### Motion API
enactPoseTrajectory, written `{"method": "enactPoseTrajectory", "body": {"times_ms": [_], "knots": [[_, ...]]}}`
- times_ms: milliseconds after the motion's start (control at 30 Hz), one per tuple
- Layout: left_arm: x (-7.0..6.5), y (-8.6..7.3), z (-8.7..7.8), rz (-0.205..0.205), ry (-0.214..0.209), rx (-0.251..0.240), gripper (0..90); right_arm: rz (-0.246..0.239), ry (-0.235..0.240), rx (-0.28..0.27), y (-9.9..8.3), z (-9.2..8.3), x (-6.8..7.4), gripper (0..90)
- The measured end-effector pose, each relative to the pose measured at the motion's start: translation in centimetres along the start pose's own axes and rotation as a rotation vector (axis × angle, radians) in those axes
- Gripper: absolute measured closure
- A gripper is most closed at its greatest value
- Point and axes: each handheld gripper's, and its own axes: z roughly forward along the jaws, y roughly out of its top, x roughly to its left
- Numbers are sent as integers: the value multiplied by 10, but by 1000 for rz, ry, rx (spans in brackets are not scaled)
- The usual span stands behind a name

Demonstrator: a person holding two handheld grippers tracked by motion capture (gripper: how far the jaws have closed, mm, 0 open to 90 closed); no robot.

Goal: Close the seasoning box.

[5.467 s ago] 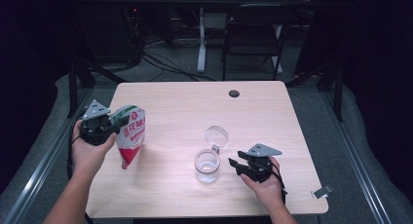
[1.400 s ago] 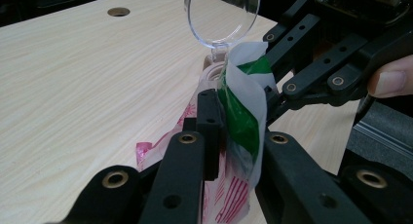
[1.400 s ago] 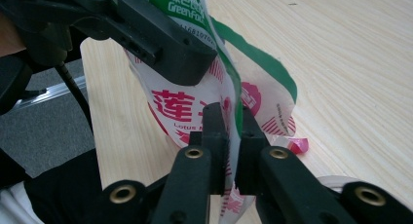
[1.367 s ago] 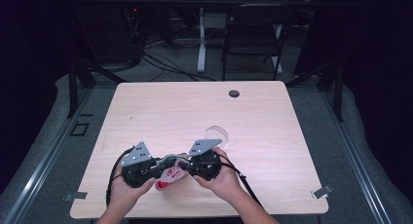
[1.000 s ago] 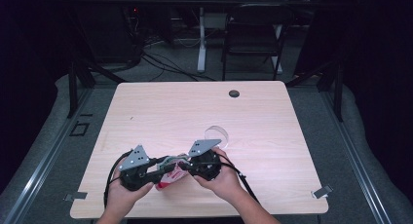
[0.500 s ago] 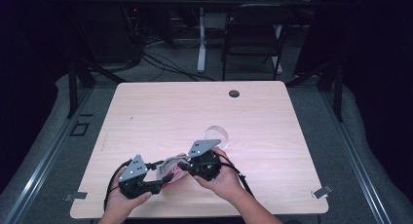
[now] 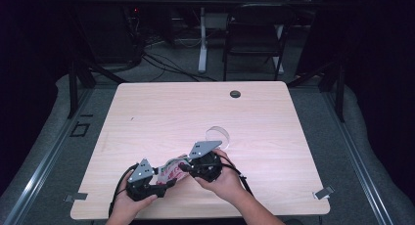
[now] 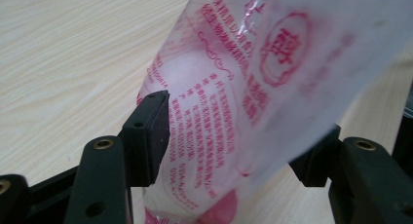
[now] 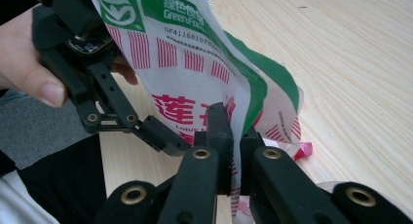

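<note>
Pinched tight on the lower edge of the snack bag, the two black jaws of the right gripper meet at the bottom centre of the right gripper view, the film squeezed flat between their pads. The bag rises from there toward the upper left of that frame, showing a green band and red print. In the left gripper view, the jaws of the left gripper stand wide apart and have just been opening; the bag hangs between them, its pink-printed film close against the left pad, while the right pad sits partly behind the film, so contact there cannot be told.

From the high view, both grippers sit low and left of centre, near the front edge of the wooden table. The left gripper lies lower left of the right gripper, with the bag stretched between them. A clear glass jar stands just beyond the right gripper, and a small dark disc lies near the far edge.
</note>
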Motion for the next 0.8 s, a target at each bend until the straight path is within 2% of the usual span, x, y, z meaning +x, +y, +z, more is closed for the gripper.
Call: {"method": "enactPoseTrajectory", "body": {"times_ms": [200, 500, 800], "knots": [[5, -5, 8, -8, 26, 33, 319, 2, -1, -2, -1, 0, 0, 900], [9, -9, 17, -50, 27, 33, 247, 7, 0, -9, -2, 0, 0, 900], [11, -12, 31, -45, 22, 104, 245, 8, 1, -10, -2, 0, 1, 900]]}}
